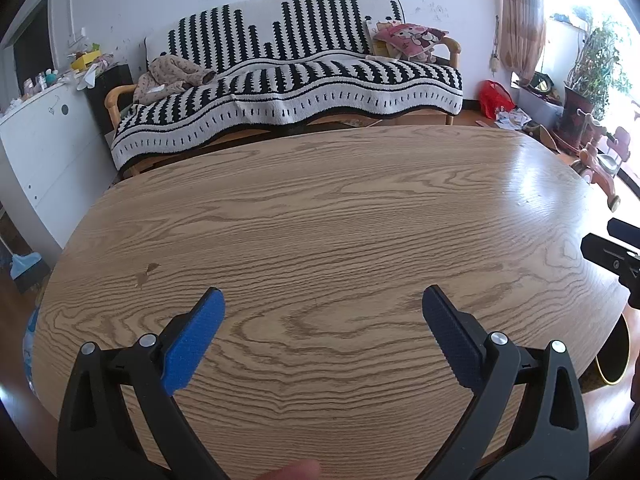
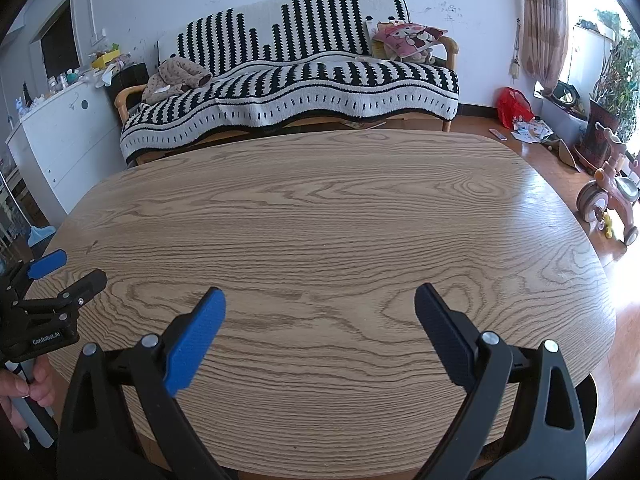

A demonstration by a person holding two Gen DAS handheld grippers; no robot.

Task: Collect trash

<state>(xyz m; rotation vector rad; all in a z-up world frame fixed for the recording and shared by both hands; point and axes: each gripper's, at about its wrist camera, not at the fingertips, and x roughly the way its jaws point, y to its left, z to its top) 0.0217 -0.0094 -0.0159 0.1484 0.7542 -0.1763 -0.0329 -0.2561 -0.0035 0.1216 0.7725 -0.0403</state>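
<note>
Scattered white paper scraps — loose on the floor, just beside a red bag

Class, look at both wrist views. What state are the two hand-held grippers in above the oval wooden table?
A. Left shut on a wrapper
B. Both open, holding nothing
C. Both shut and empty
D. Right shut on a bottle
B: the left gripper and right gripper each show blue-padded fingers spread wide, with only the bare oval wooden table between them.
</note>
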